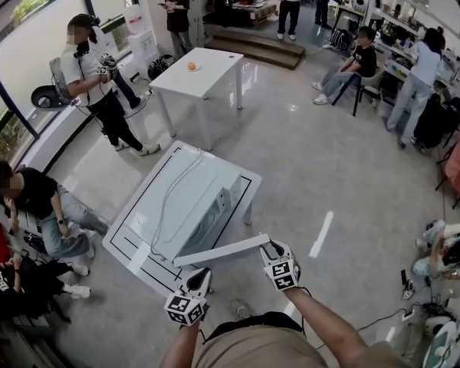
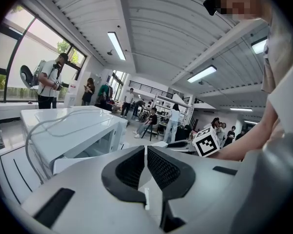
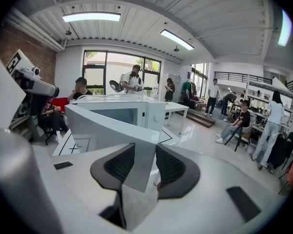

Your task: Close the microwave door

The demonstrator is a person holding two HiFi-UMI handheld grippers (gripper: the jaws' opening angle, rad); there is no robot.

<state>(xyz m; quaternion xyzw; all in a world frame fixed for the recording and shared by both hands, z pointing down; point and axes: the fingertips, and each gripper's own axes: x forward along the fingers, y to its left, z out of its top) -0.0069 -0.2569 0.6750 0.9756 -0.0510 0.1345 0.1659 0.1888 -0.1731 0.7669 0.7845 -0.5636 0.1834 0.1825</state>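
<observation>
A white microwave (image 1: pixel 192 198) (image 2: pixel 73 130) (image 3: pixel 122 108) stands on a white table (image 1: pixel 130 240), and a pale cable (image 1: pixel 172 198) lies across its top. Its door (image 1: pixel 222 251) (image 3: pixel 112 126) is swung wide open toward me. My right gripper (image 1: pixel 270 245) (image 3: pixel 145 160) is shut on the door's free edge, so the panel stands between its dark pads. My left gripper (image 1: pixel 202 274) (image 2: pixel 145 152) hangs just left of the door near the table's front edge. Its jaws are shut with nothing in them.
A second white table (image 1: pixel 215 79) with a small orange thing (image 1: pixel 192 66) stands farther back. One person stands at the left (image 1: pixel 92 75) and another sits there (image 1: pixel 38 205). More people sit at the right (image 1: pixel 360 60). Cables lie on the floor at the lower right (image 1: pixel 414 313).
</observation>
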